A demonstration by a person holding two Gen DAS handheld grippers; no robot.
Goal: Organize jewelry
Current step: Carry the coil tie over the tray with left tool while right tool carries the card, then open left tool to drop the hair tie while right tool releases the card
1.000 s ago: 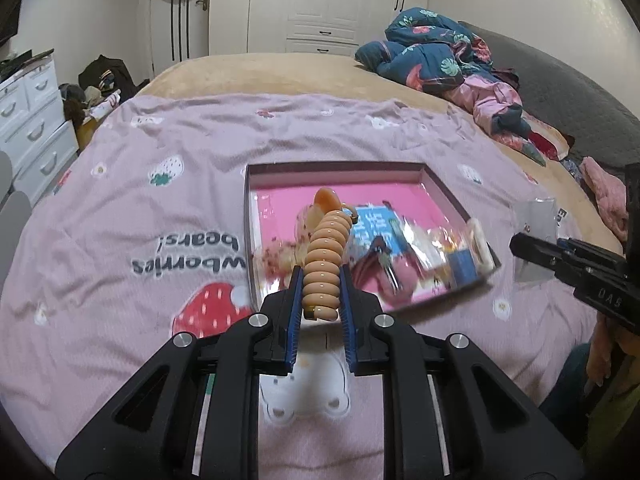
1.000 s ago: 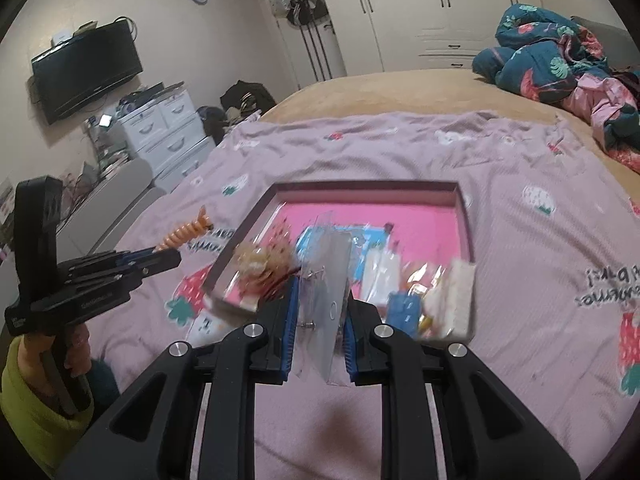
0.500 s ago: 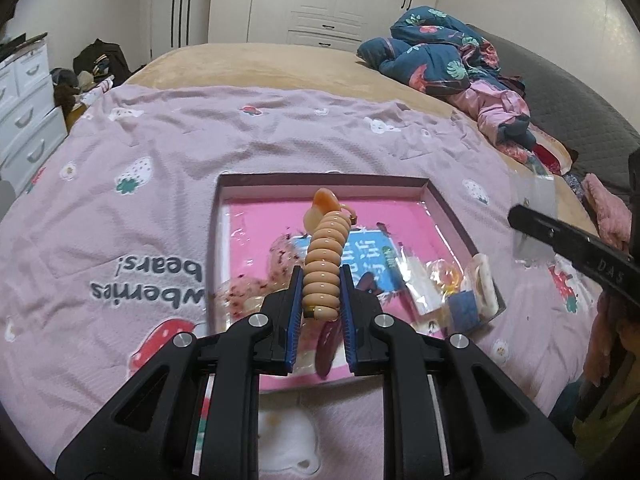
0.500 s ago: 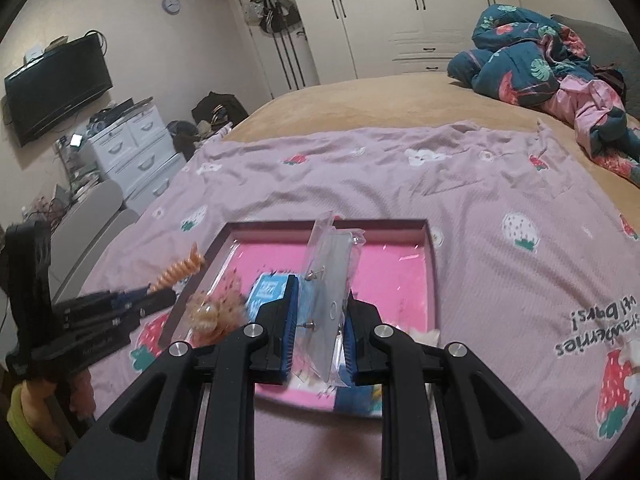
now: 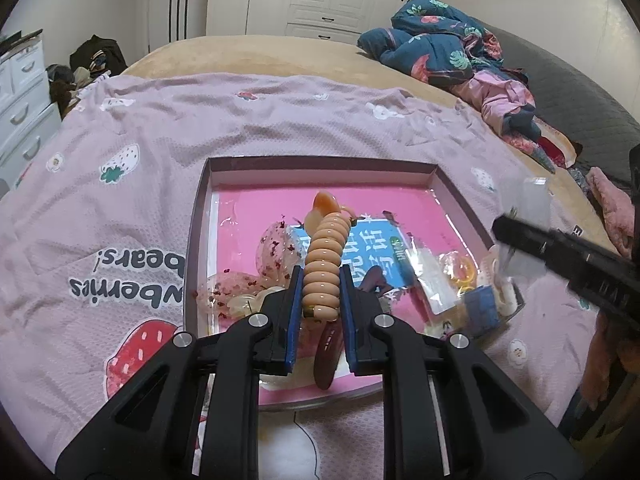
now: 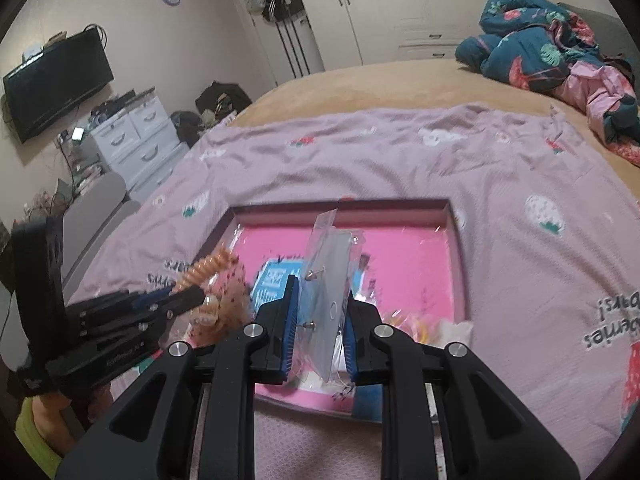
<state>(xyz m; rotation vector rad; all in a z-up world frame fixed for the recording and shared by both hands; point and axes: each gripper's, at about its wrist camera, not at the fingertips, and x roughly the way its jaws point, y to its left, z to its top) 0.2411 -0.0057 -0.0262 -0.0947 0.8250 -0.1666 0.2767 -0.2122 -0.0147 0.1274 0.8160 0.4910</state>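
A shallow box with a pink floor (image 5: 248,216) (image 6: 400,256) lies on the purple bedspread and holds several jewelry packets. My left gripper (image 5: 320,304) is shut on a peach spiral hair tie (image 5: 324,264) and holds it over the box's near half; it shows in the right wrist view (image 6: 204,268) too. My right gripper (image 6: 320,320) is shut on a clear plastic packet with small stud earrings (image 6: 328,280), held upright above the box's near edge. In the left wrist view this gripper (image 5: 516,228) enters from the right with the packet (image 5: 534,196).
In the box lie a blue printed card (image 5: 376,248), a clear speckled pouch (image 5: 276,248), a dark red clip (image 5: 328,356) and small packets at the right corner (image 5: 472,280). A heap of bedding (image 5: 452,52) lies far right. White drawers (image 6: 136,144) stand left of the bed.
Both grippers have moved forward and inward over the box, each keeping its hold. The box now looks nearer and larger in both views.
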